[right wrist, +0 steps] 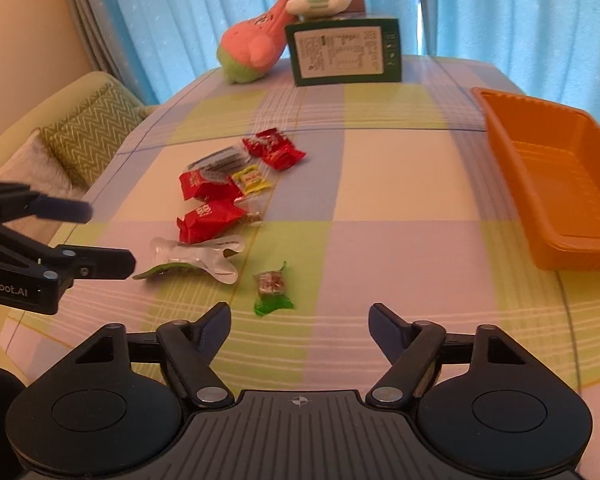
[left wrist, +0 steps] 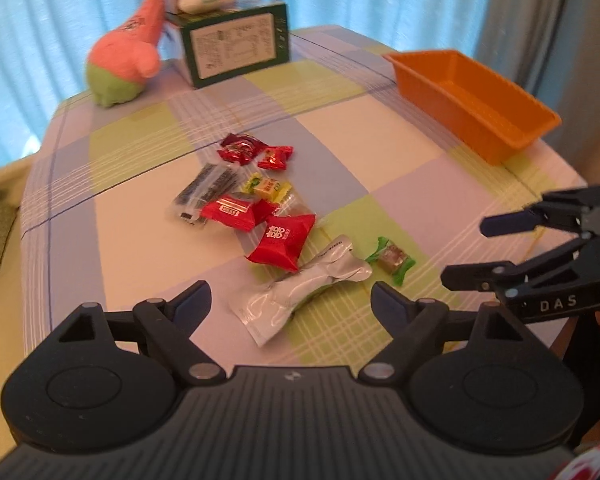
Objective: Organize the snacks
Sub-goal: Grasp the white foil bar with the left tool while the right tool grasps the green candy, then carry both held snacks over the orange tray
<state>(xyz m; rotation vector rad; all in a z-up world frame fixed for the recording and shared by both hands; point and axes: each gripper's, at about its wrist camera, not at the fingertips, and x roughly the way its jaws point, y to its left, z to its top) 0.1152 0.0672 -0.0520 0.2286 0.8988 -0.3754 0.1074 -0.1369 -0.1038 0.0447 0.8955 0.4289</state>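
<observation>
Bench (left wrist: 400, 160): covered by a soft checked cloth in lilac, pale green and cream, crossed by thin white lines.
Snacks (left wrist: 256, 208): a loose heap mid-bench; crinkly red foil packs, a clear sachet with dark sticks, a small yellow pack.
Silver pouch (left wrist: 300, 292): shiny, creased foil, long and flat, lying nearest the left gripper.
Green candy (right wrist: 271, 286): a twist-wrapped sweet with frilled green ends, just beside the pouch, apart from the heap.
Tray (right wrist: 556, 184): orange plastic, rectangular, smooth sloping walls with a ribbed floor, on the right of the bench, well apart from the snacks.
Box (right wrist: 344, 52): dark green card with a white printed label, upright at the far edge.
Plush toys (left wrist: 124, 56): a fuzzy pink-and-green one leaning on the box, a pale striped one seated on top; the print is too blurred to read.
Left gripper (left wrist: 290, 304): matte black, fingers apart above the pouch, nothing between them.
Right gripper (right wrist: 300, 322): same build, fingers apart over bare cloth near the green candy, holding nothing.
</observation>
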